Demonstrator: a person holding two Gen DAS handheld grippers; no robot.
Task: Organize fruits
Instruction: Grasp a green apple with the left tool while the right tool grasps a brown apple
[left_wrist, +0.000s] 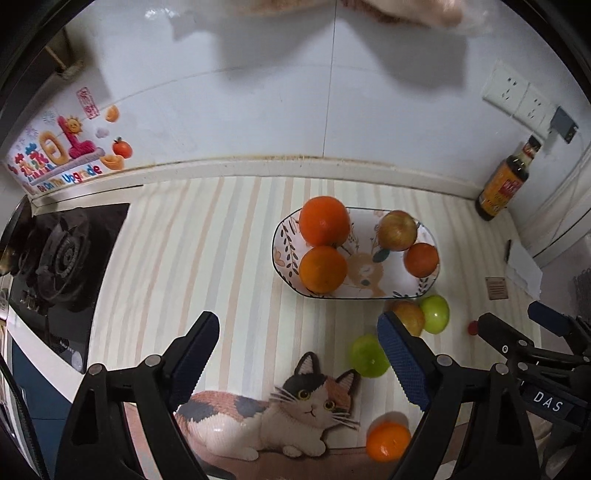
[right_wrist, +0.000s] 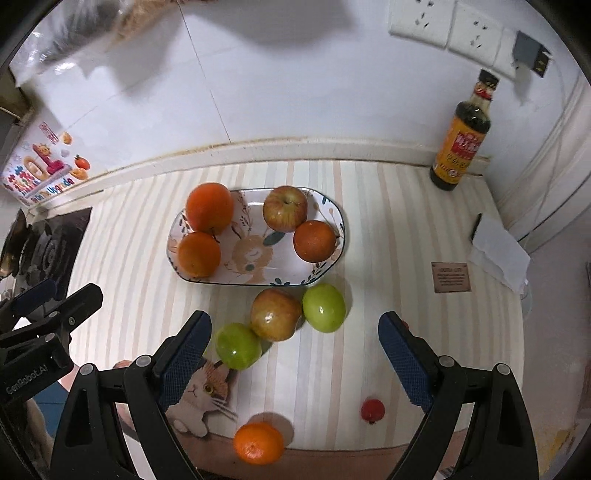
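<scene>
Hovering above a striped cloth-covered surface (right_wrist: 369, 229), both grippers empty: left gripper (left_wrist: 295, 354) with jaws wide apart around nothing, right gripper (right_wrist: 295, 354) likewise spread, no fruit between the pads. Sitting near the back wall, an oval white ceramic dish with leaf and deer print (right_wrist: 258, 258) already carrying four pieces: two round oranges at its left end (right_wrist: 208, 208) (right_wrist: 198, 254), a reddish-yellow apple (right_wrist: 285, 207) at the rear right, and a darker orange (right_wrist: 314, 240) touching that apple. Lying loose just in front of the dish, a second reddish apple (right_wrist: 275, 314) flanked by two glossy green apples (right_wrist: 324, 307) (right_wrist: 237, 345), touching or nearly so. Resting at the near edge, a small mandarin-like orange (right_wrist: 258, 442), and well to its right a tiny red fruit (right_wrist: 372, 409), kind hard to tell. Probably firm, smooth and prone to rolling, so best taken across the widest middle with pads on opposite sides, squeezing gently to avoid bruising. Likely awkward among the clustered three, with neighbours nudged away on approach. Standing in the far right corner, a dark sauce bottle with yellow label (right_wrist: 461, 136).
</scene>
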